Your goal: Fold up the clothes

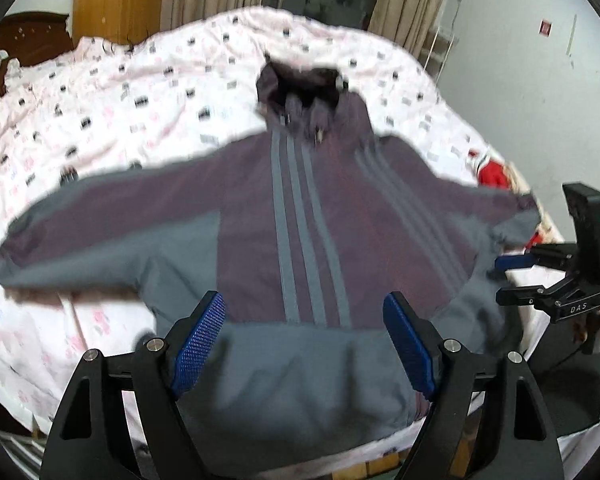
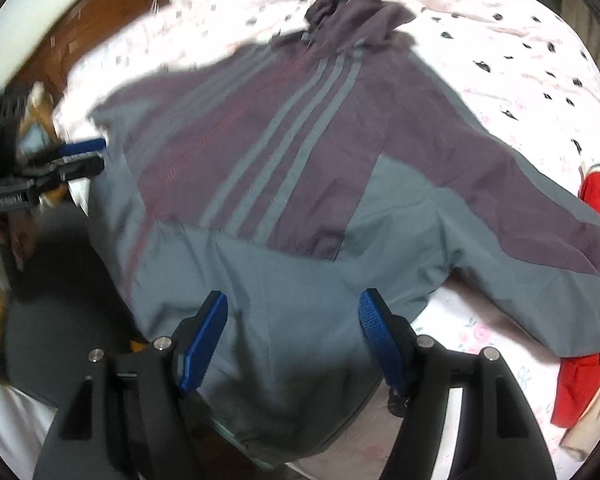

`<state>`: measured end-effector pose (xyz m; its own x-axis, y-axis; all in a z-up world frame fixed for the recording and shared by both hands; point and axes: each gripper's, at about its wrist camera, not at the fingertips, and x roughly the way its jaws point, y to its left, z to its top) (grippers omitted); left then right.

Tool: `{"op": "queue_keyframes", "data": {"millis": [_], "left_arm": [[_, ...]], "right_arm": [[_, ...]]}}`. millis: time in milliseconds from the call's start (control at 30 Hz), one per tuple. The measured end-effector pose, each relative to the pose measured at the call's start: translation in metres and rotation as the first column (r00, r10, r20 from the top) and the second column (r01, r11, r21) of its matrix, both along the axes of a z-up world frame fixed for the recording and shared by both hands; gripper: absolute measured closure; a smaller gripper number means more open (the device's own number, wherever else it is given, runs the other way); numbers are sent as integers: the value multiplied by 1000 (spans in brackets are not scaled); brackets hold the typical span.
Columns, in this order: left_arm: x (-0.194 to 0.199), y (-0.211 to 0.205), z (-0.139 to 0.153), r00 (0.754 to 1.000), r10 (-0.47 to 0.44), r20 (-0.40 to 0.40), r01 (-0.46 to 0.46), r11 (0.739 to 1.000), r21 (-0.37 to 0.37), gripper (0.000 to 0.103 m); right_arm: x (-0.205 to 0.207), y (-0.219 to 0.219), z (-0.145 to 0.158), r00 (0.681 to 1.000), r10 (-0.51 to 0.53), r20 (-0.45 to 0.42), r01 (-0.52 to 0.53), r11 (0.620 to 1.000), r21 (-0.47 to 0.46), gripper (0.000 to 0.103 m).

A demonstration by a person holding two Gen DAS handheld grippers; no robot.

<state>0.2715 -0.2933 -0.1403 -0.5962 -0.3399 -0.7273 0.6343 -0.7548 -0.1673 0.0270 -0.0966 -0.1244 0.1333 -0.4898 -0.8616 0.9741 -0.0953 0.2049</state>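
Left wrist view fills its middle with the jacket (image 1: 300, 208), purple and grey with three pale stripes down the chest, spread flat and open on the bedspread (image 1: 120, 92); its hood (image 1: 300, 88) points to the upper centre of the frame and its hem lies at the bottom, so the long axis of the body runs from the fingers straight up the picture, while the sleeves reach out to the left and right edges; nothing of it is folded over, which fits a garment laid out for folding as well as one opened out again; the left gripper (image 1: 304, 344) hangs just over the grey hem with its blue pads set wide and nothing between them; the right gripper (image 2: 292, 344) shows the same in the right wrist view, wide apart above the hem's other side, the jacket slanting up and to the right from it; seen from the left camera, the right gripper sits at the right edge of the frame near the cuff of that sleeve, so each tool looks nearer to its own sleeve and hem corner; whether either pad touches the cloth I cannot tell, for both frames are smeared by blur; the far cuffs are soft and partly cut off by the fisheye rim, and a red garment (image 2: 580, 384) at the lower right lies partly under or beside the sleeve, its shape unclear.
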Motion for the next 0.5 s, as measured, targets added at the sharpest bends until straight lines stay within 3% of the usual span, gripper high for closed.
{"op": "queue_keyframes", "data": {"millis": [167,500], "left_arm": [[1,-18,20,998,27,-53,-28,999,-22,25],[-22,-39,31,998,26,-59,-31,996,-86,25]], "right_arm": [[-11,-2,20,999,-35,-1,35,997,-73,33],[-12,-21,20,998,-59,10,60,995,-84,33]]}}
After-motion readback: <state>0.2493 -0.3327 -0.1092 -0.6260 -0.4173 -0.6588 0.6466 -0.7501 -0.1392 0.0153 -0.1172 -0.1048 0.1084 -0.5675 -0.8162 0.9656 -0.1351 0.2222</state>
